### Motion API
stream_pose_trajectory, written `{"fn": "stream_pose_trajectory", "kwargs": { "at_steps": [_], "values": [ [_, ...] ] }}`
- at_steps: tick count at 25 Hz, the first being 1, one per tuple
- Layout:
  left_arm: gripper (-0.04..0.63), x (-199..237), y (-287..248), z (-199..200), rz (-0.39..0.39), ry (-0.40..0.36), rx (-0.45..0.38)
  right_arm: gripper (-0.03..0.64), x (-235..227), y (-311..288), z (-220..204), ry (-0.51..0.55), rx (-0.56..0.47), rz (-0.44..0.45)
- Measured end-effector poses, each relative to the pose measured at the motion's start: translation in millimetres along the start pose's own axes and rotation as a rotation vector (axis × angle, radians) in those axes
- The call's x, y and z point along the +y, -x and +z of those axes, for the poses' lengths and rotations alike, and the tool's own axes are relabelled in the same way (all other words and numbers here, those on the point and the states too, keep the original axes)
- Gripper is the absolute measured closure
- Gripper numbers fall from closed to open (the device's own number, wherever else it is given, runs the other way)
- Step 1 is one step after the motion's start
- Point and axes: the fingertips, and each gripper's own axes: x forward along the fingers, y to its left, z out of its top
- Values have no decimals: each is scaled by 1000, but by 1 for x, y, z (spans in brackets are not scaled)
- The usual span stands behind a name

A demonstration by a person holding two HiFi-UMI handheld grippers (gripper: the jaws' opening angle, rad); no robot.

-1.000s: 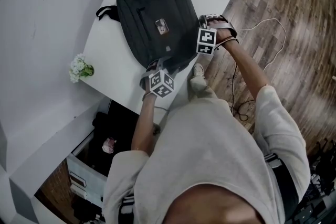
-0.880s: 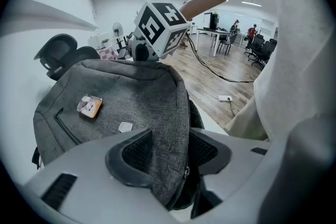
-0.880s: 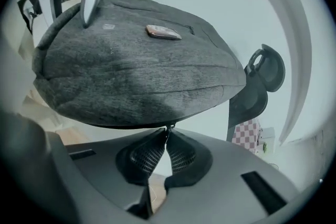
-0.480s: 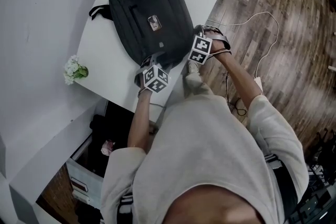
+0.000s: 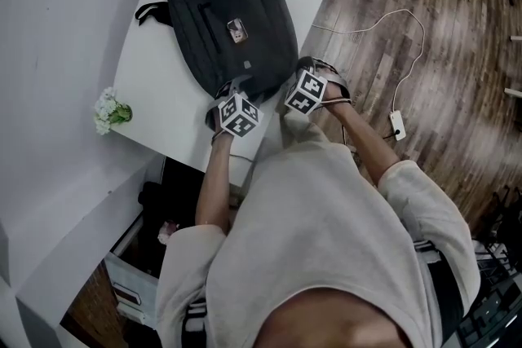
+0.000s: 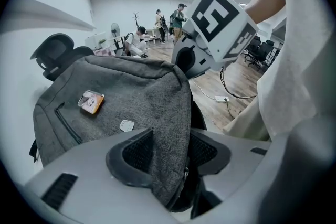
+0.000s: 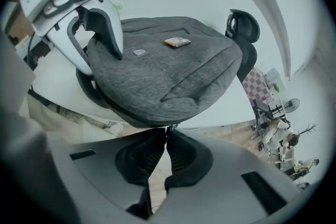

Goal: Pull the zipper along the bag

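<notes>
A dark grey bag (image 5: 232,20) lies on the white table (image 5: 155,94), its near end at the table's edge. My left gripper (image 5: 231,94) is shut on a fold of the bag's fabric edge (image 6: 176,113), which fills the gap between its pads (image 6: 131,152). Just to its right, my right gripper (image 5: 283,94) is at the bag's near rim. In the right gripper view its tips (image 7: 167,136) are shut on the small metal zipper pull (image 7: 169,127) under the bag's rim (image 7: 157,113). The left gripper (image 7: 100,23) shows there beside the bag.
A small bunch of white flowers (image 5: 108,110) stands at the table's left edge. A white cable with an adapter (image 5: 397,125) lies on the wooden floor to the right. Boxes and dark items (image 5: 155,216) sit below the table. People stand far off (image 6: 160,21).
My right gripper has slid leftward along the bag's near rim and rolled, ending close beside the left gripper. The left gripper kept its hold in place.
</notes>
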Motion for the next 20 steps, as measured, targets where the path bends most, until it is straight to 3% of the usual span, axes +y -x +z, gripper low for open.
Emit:
{"fn": "stream_pose_trajectory", "kwargs": {
  "at_steps": [6,12,20],
  "values": [
    [383,-3,1,-2,-12,-16,-5,591,43,11,-1,-92,26,16],
    [382,-7,-1,0,-13,-31,-2,589,88,16,13,-190,27,96],
    [366,-14,4,3,-17,-90,-32,597,90,19,17,-225,3,165]
  ]
}}
